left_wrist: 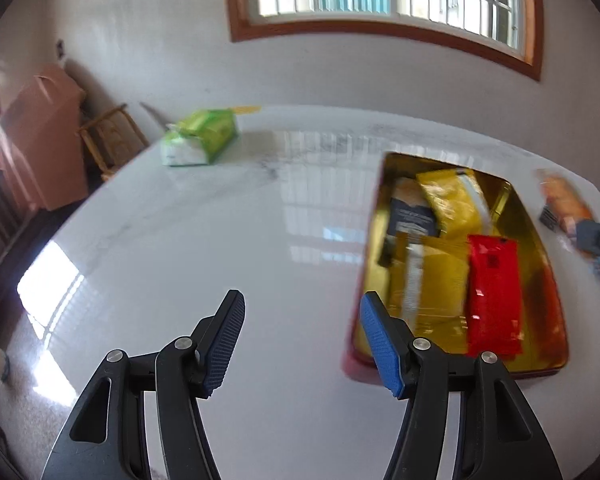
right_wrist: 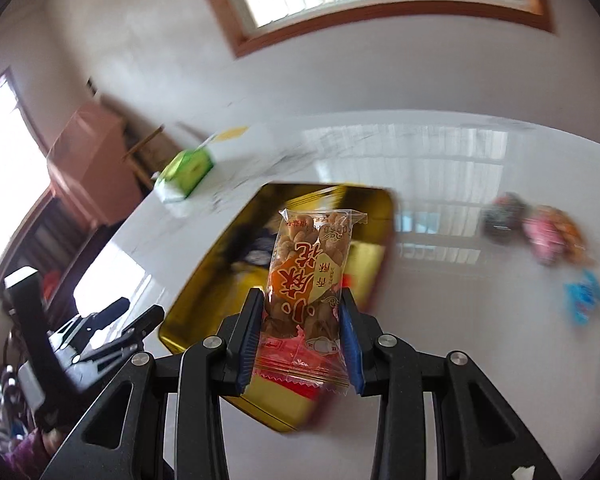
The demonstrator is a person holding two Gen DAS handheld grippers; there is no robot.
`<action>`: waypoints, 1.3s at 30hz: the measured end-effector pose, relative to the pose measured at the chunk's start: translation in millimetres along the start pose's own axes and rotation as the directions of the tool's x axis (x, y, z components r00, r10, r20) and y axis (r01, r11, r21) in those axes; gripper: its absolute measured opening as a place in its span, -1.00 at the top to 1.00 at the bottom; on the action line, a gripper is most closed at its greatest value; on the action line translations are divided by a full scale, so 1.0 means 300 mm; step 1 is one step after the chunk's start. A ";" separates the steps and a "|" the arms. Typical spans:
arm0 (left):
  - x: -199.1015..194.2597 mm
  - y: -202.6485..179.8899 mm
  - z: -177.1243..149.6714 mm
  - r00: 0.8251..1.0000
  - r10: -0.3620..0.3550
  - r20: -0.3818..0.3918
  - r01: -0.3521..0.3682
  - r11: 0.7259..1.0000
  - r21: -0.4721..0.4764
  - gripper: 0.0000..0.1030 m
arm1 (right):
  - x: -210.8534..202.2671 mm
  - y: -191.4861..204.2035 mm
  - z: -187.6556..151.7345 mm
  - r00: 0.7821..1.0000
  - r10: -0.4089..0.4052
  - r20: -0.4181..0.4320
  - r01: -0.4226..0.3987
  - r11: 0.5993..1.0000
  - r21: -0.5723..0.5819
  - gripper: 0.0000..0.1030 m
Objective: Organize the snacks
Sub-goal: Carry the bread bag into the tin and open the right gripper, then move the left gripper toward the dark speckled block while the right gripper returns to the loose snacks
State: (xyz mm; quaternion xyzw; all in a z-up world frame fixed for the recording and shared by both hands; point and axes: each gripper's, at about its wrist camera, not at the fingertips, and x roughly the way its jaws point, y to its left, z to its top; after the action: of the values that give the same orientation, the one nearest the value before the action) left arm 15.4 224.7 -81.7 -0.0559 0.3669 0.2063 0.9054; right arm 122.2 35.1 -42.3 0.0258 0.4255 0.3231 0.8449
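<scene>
My right gripper [right_wrist: 300,300] is shut on a clear orange twist-snack packet [right_wrist: 310,272] and holds it above the near end of a gold tin tray [right_wrist: 374,208]. In the left wrist view the same tray [left_wrist: 542,236] sits to the right, holding yellow packets [left_wrist: 456,204], a red packet [left_wrist: 494,300] and a dark blue one [left_wrist: 412,216]. My left gripper [left_wrist: 302,308] is open and empty above the white table, just left of the tray. The right gripper and its packet [left_wrist: 564,204] show at the far right of that view.
A green tissue pack [left_wrist: 200,138] lies at the far left of the white marble table [left_wrist: 220,240]. Loose snacks lie right of the tray: a dark one [right_wrist: 504,220], a pink one [right_wrist: 548,236], a blue one [right_wrist: 584,296]. Chair and cardboard box stand beyond the table's left edge.
</scene>
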 end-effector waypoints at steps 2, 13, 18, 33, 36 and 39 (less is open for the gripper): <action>-0.019 0.021 -0.005 0.999 0.016 0.032 -0.016 1.000 0.005 -0.48 | 0.071 0.059 0.008 1.000 0.011 -0.028 -0.012 1.000 -0.025 0.34; -0.106 0.061 0.020 0.988 0.049 0.149 -0.056 0.997 0.047 -0.92 | 0.327 0.199 0.017 0.991 -0.038 -0.132 0.030 0.997 -0.066 0.34; -0.092 0.072 0.027 0.993 0.027 0.117 -0.030 0.999 0.029 -0.93 | 0.316 0.194 0.006 0.990 -0.026 -0.141 0.019 0.998 -0.053 0.32; -0.102 0.044 0.020 0.996 0.010 0.089 -0.016 0.997 0.070 -0.93 | 0.065 0.103 -0.049 0.997 -0.014 0.073 0.015 1.000 -0.019 -0.02; -0.116 0.017 0.018 0.996 0.001 0.094 -0.010 0.995 0.095 -0.93 | -0.030 -0.002 -0.095 0.987 -0.119 0.111 0.122 0.992 -0.022 -0.08; -0.124 -0.017 0.016 0.996 -0.001 0.094 -0.011 0.992 0.126 -0.93 | -0.101 -0.120 -0.134 0.966 -0.225 0.128 0.228 0.974 -0.003 -0.18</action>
State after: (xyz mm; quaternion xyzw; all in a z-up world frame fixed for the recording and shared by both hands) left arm -3.5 208.9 -52.7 0.0120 0.3365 0.1873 0.9228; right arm 98.5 -20.0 -58.0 -0.0102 0.3684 0.2260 0.9017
